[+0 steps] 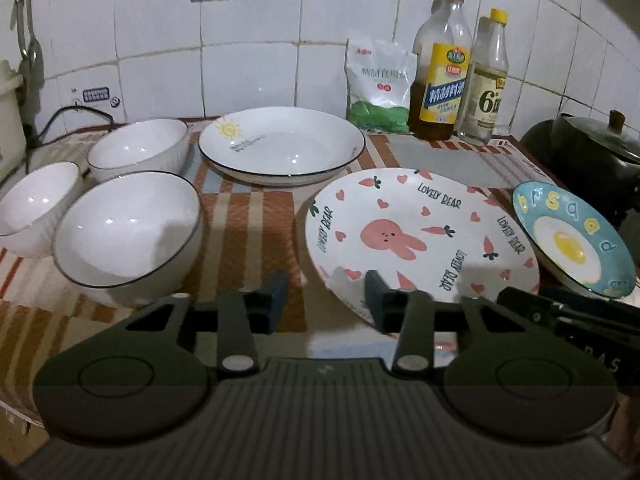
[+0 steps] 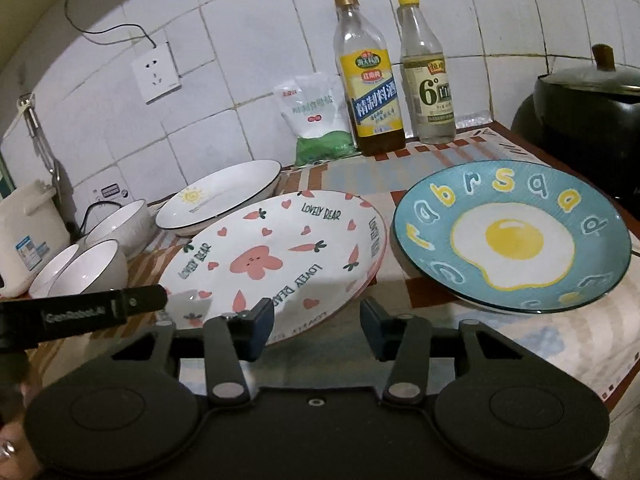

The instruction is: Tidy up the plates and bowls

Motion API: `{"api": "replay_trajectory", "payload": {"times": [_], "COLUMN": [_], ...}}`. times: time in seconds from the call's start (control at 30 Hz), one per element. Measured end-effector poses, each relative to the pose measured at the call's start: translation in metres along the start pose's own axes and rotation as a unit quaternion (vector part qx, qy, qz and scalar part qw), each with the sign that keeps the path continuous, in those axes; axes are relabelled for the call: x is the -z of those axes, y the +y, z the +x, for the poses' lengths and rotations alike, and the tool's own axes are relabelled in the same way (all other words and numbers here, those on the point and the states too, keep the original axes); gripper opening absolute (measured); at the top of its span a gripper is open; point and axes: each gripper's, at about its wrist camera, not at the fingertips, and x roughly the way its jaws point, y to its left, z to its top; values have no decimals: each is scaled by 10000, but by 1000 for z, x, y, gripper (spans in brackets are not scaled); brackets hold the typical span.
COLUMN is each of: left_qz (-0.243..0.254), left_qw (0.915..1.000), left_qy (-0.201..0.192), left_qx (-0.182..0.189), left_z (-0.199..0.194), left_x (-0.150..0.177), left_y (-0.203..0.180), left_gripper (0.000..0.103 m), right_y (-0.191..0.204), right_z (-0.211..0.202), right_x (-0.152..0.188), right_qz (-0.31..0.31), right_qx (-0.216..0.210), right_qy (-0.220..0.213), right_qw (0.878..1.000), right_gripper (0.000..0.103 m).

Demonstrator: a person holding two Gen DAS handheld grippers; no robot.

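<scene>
Three white bowls stand at the left: a near one, one behind it and one at the far left. Behind them lies a white sun plate. The pink rabbit plate lies in the middle and a blue fried-egg plate to its right. My left gripper is open over the cloth, with nothing between its fingers and its right finger in front of the rabbit plate's near rim. My right gripper is open and empty between the rabbit plate and the egg plate.
Two bottles and a white-green bag stand against the tiled wall. A black lidded pot sits at the right, a white appliance at the left. A striped cloth covers the counter.
</scene>
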Motion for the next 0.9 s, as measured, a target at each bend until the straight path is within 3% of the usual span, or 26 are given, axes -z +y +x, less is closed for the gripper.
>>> {"api": "replay_trajectory", "payload": {"times": [0.27, 0.47, 0.67, 0.77, 0.9], "left_qz": [-322, -779, -835, -782, -679], "left_qw": [9988, 9951, 9944, 9954, 9964], "left_qy": [351, 601, 642, 549, 501], "left_qx": [-96, -56, -90, -14, -47], "left_z": [26, 38, 44, 44, 41], "left_x": [-3, -10, -10, -8, -9], "left_y": [0, 6, 1, -4, -5], "left_gripper": [31, 34, 38, 25, 23], "right_y": [-15, -18, -20, -21, -22], "right_z": [21, 35, 36, 36, 36], "right_x": [-8, -14, -14, -15, -15], "right_qz": [400, 453, 424, 399, 458], "right_qx": [56, 112, 102, 165, 174], "right_qy": [188, 243, 211, 209, 229], "right_qw": [9990, 9986, 9988, 9988, 9985], "right_gripper": [30, 30, 24, 23, 23]}}
